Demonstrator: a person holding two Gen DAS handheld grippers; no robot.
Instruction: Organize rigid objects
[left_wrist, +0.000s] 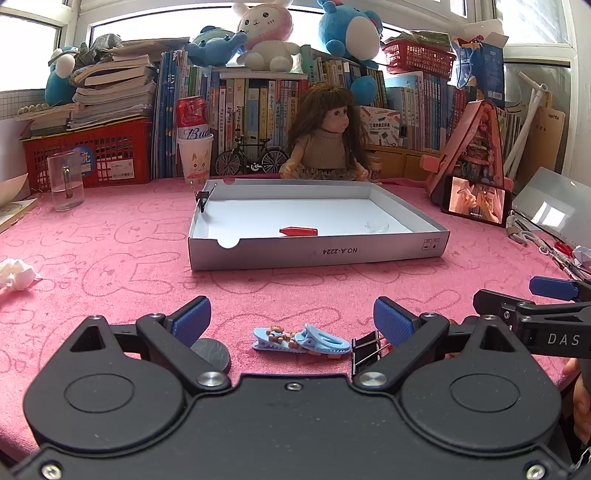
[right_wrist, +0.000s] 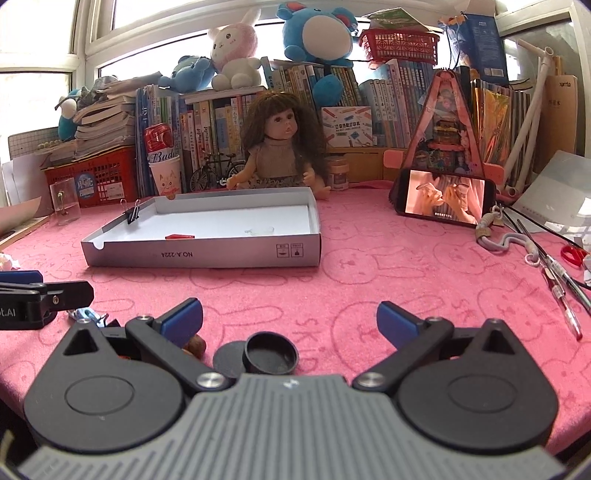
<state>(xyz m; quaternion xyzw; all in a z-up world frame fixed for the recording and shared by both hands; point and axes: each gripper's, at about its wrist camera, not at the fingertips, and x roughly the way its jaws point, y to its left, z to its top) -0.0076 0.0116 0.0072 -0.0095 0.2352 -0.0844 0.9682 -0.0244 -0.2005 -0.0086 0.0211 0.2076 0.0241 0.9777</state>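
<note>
A shallow white box lid (left_wrist: 317, 253) lies on the pink cloth; it also shows in the right wrist view (right_wrist: 207, 254). Inside are a red piece (left_wrist: 298, 231) and a clear plastic bit (left_wrist: 377, 226), and a black binder clip (left_wrist: 202, 199) grips its left wall. My left gripper (left_wrist: 291, 321) is open just above a blue hair clip with a bear (left_wrist: 301, 340), with a black binder clip (left_wrist: 365, 350) and a dark round disc (left_wrist: 211, 353) beside it. My right gripper (right_wrist: 290, 321) is open over a black round cap (right_wrist: 270, 352) and a flat black disc (right_wrist: 228, 357).
A doll (left_wrist: 327, 140), books, plush toys, a red basket (left_wrist: 88, 155), a glass (left_wrist: 66, 181) and a can in a cup (left_wrist: 194, 147) line the back. A phone (right_wrist: 443, 197), pens (right_wrist: 561, 291) and scissors (right_wrist: 572, 254) lie right. Crumpled tissue (left_wrist: 16, 277) lies left.
</note>
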